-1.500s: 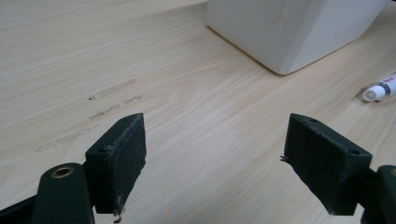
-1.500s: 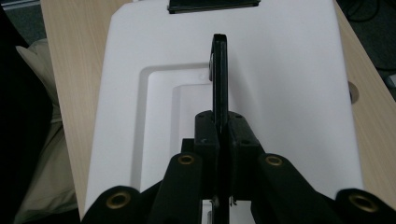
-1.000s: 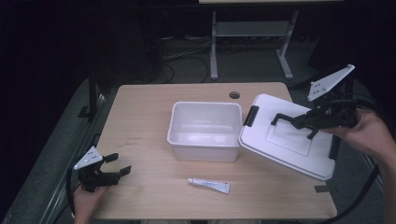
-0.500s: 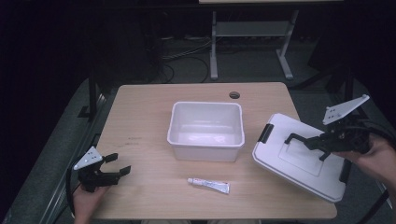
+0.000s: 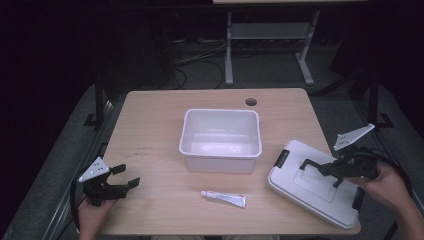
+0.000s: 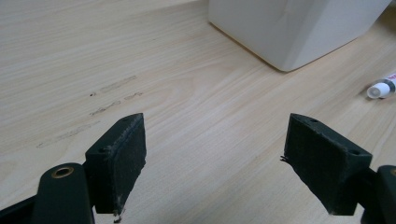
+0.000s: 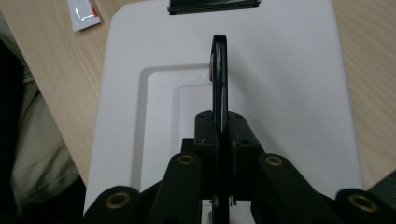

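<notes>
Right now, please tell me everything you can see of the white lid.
The lid is a white rectangle with rounded corners that looks like plastic, with a sunken panel in the middle. It has a black handle standing up on top and black latches at its ends. It sits at the table's right front corner, turned askew, right of the open bin. The right gripper is shut on the handle. Whether the lid rests flat on the table I cannot tell.

Table point(image 5: 150, 120) (wooden): bin point(image 5: 220, 136), tube point(image 5: 223, 198), lid point(image 5: 305, 197)
</notes>
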Demonstrator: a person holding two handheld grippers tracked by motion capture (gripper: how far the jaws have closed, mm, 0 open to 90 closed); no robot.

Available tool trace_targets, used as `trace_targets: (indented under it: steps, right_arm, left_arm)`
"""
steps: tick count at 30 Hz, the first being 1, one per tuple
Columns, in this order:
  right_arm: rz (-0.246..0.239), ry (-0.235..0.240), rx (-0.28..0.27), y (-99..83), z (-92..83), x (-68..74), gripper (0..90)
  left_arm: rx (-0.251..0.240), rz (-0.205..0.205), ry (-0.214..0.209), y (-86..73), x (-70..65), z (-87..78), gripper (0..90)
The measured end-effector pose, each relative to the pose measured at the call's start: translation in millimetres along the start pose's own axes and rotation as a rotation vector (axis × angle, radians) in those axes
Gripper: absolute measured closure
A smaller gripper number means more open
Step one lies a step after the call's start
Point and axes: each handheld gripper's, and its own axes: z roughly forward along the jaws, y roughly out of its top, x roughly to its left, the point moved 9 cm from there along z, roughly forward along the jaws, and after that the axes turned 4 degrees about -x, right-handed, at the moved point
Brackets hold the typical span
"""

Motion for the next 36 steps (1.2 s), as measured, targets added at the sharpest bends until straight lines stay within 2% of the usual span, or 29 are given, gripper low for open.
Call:
trace_targets:
  steps: [11, 18, 21, 24, 26, 27, 31, 34, 36]
  right_arm:
    - [0.020, 0.031, 0.025, -7.9, 42.9, -6.0, 84.1]
    - [0.026, 0.039, 0.020, -7.0, 51.7, -6.1, 83.7]
    - [0.026, 0.039, 0.016, -6.9, 51.3, -5.9, 83.2]
    - [0.031, 0.012, -0.003, -3.9, 46.1, -6.7, 69.4]
    - [0.034, 0.001, -0.001, -2.8, 43.7, -6.9, 69.0]
    - [0.025, -0.027, -0.004, 1.0, 36.0, -8.1, 64.3]
    - [0.015, -0.055, -0.026, 7.9, 23.6, -7.2, 62.4]
    - [0.005, -0.059, -0.037, 11.2, 18.4, -4.7, 61.9]
    - [-0.012, -0.056, -0.044, 15.1, 13.8, 2.6, 60.9]
  left_arm:
    - [0.000, -0.004, 0.003, -1.3, 1.9, -0.8, 20.2]
    - [-0.006, -0.008, 0.003, -0.9, 2.9, -2.5, 20.2]
    - [-0.006, -0.009, 0.003, -1.0, 2.9, -2.6, 20.2]
    - [-0.006, -0.008, -0.001, -0.8, 2.0, -1.8, 20.2]
    - [-0.005, -0.008, -0.002, -0.8, 1.4, -1.3, 20.2]
    - [-0.006, -0.007, -0.002, -0.6, 1.1, -1.0, 20.2]
    - [-0.005, -0.006, -0.002, -0.5, 0.9, -1.6, 20.2]
    - [-0.007, -0.006, -0.003, -0.4, 1.1, -1.7, 20.2]
    - [-0.006, -0.006, -0.004, -0.4, 0.8, -1.5, 20.2]
